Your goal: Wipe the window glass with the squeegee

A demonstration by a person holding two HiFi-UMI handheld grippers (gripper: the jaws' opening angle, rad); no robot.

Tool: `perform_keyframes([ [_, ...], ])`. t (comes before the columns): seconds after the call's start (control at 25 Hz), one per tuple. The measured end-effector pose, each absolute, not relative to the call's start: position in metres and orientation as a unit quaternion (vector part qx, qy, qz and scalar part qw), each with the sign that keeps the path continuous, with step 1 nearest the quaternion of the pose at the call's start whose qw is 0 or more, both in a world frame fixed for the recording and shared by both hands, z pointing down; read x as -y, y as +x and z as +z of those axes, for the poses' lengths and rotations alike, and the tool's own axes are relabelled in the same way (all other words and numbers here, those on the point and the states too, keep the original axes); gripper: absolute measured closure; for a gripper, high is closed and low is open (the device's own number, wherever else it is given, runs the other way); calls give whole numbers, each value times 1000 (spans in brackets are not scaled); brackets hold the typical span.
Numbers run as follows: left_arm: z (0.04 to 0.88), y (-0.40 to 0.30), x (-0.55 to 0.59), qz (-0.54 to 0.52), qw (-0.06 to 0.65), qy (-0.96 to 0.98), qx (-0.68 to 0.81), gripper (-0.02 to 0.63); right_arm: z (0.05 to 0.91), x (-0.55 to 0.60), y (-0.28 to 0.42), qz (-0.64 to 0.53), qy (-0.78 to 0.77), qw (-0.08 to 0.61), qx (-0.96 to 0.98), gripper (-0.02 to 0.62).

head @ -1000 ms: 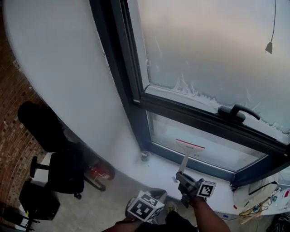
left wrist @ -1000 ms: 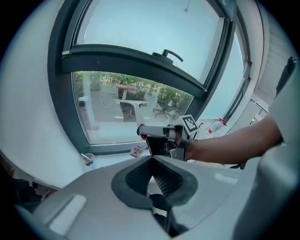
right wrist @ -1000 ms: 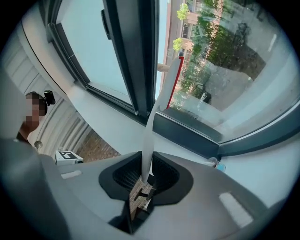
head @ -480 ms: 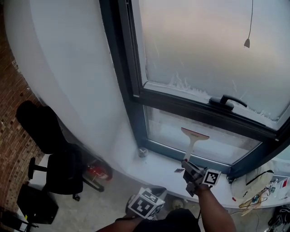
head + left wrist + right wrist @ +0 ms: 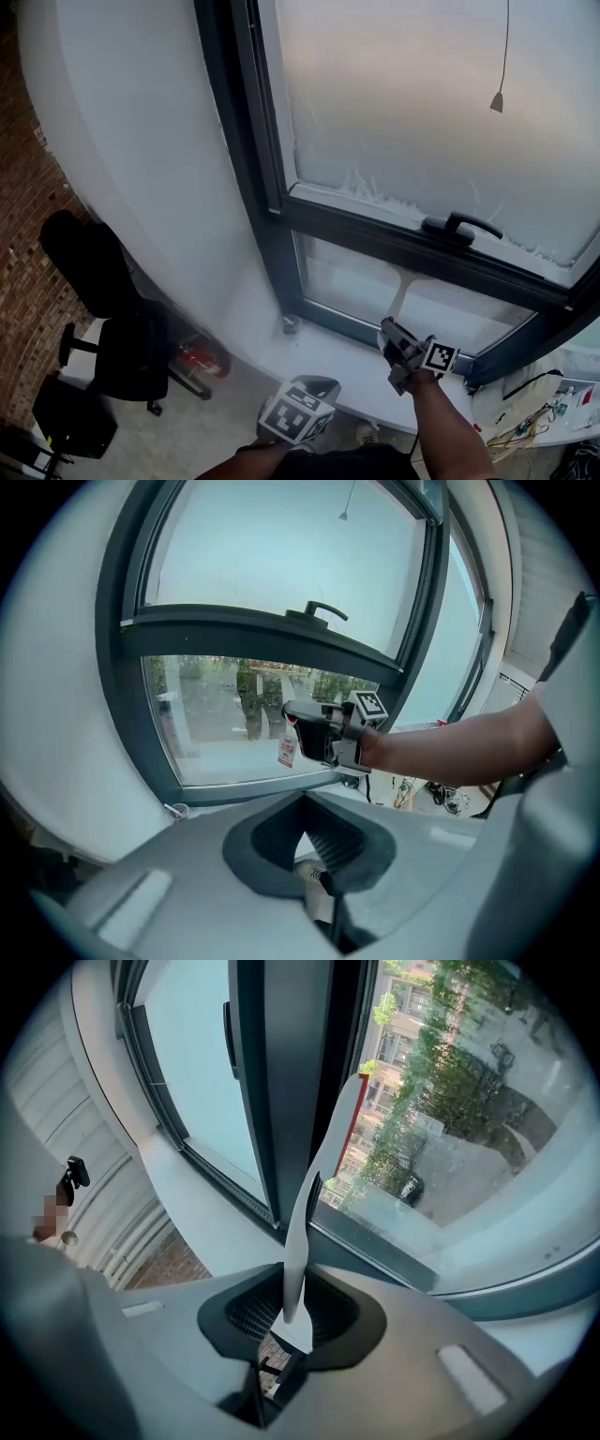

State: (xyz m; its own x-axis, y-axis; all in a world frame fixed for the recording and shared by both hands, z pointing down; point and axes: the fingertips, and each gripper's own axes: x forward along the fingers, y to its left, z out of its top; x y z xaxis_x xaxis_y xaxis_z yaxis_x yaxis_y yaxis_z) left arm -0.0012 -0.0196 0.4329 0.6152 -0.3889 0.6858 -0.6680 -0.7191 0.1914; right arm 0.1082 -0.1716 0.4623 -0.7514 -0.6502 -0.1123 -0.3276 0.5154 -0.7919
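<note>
at the lower window pane (image 5: 349,279), my right gripper (image 5: 392,337) is clamped on the white handle of the squeegee (image 5: 400,289), the jaws pinched tight on the thin stem, as the right gripper view shows it (image 5: 298,1241) running up from between them to the red-edged blade (image 5: 352,1115); the blade sits high on the pane, just beneath the dark crossbar (image 5: 375,239) that carries the window handle (image 5: 459,226), though i cannot tell whether its rubber edge is actually pressed to the glass; my left gripper (image 5: 309,392) hangs low and well clear of the window, its jaws drawn close together with nothing between them, only a shoe visible far below in its own view; i judge this to be the top of a wiping stroke on the lower pane, with the frosted upper pane (image 5: 403,112) not in play; the next move calls for laying the blade flat to the glass and drawing it down toward the sill (image 5: 323,352) with steady pressure, keeping the grip firm so the slim handle does not twist
</note>
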Motion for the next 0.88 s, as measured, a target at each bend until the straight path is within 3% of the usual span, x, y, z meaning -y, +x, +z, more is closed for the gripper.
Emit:
perform_keyframes([
  [0.88, 451, 44, 20, 333, 240, 860, 303, 606, 489, 167, 125, -429, -247, 198, -846, 508],
])
